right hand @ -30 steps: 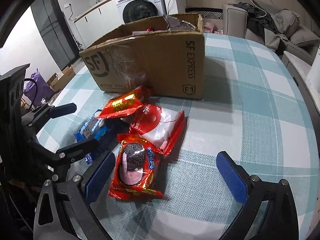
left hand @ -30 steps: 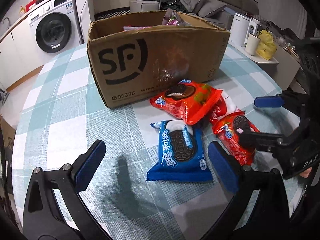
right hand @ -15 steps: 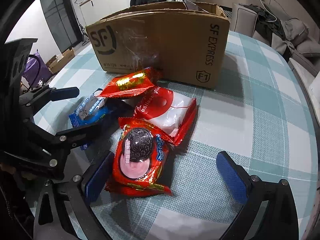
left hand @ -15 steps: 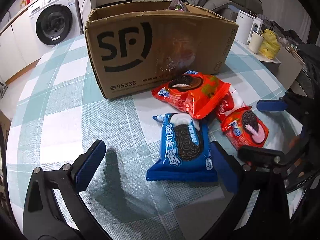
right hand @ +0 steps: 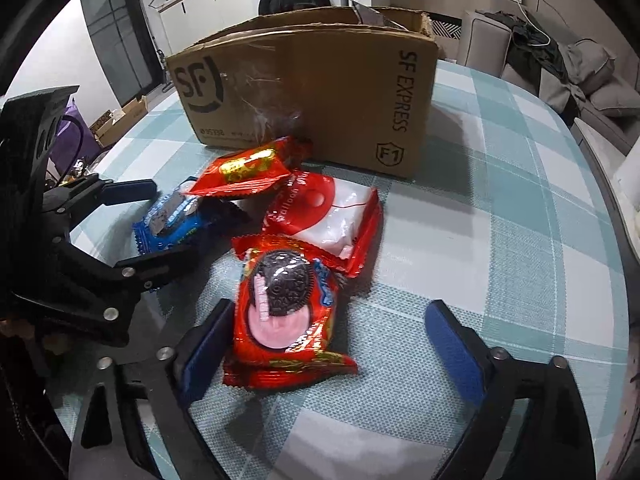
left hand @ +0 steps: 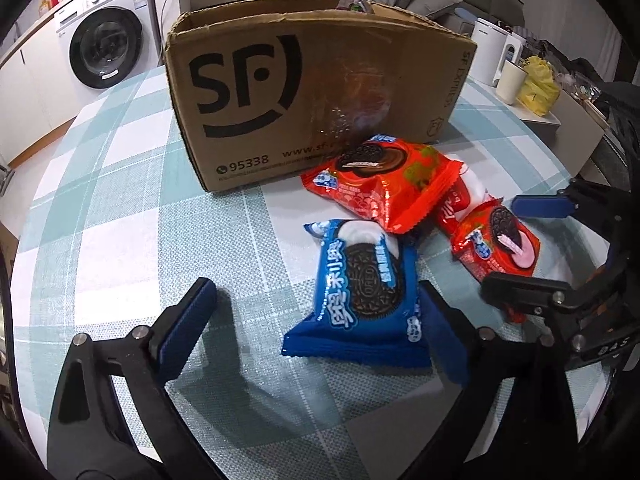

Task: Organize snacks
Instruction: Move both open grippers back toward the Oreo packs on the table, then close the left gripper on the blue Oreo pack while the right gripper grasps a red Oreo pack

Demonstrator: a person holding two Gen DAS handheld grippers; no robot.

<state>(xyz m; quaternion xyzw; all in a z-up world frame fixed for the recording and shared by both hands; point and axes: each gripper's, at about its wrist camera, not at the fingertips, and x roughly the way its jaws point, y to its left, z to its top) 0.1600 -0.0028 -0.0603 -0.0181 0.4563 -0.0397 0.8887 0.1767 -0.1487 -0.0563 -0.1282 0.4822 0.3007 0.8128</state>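
- Both grippers have closed in on the snack pile since a second ago, so the packets and the cardboard box (left hand: 316, 96) now fill more of each view.
- Everything sits on a table (left hand: 120, 208) under a teal-and-white checked cloth; a washing machine (left hand: 106, 50) stands behind it, and a white kettle (left hand: 490, 54) is off to one side.
- Left gripper (left hand: 316, 344) hangs low over the cloth, jaws wide apart and holding nothing; its right finger touches the edge of the blue Oreo packet (left hand: 362, 296), which lies flat between the fingers.
- Right gripper (right hand: 332, 348) is likewise spread wide and empty, straddling the red Oreo packet (right hand: 286, 312), whose side is against the left finger.
- Behind these, a larger red packet (left hand: 384, 182) leans on a red-and-white packet (right hand: 328, 216), close to the box front.
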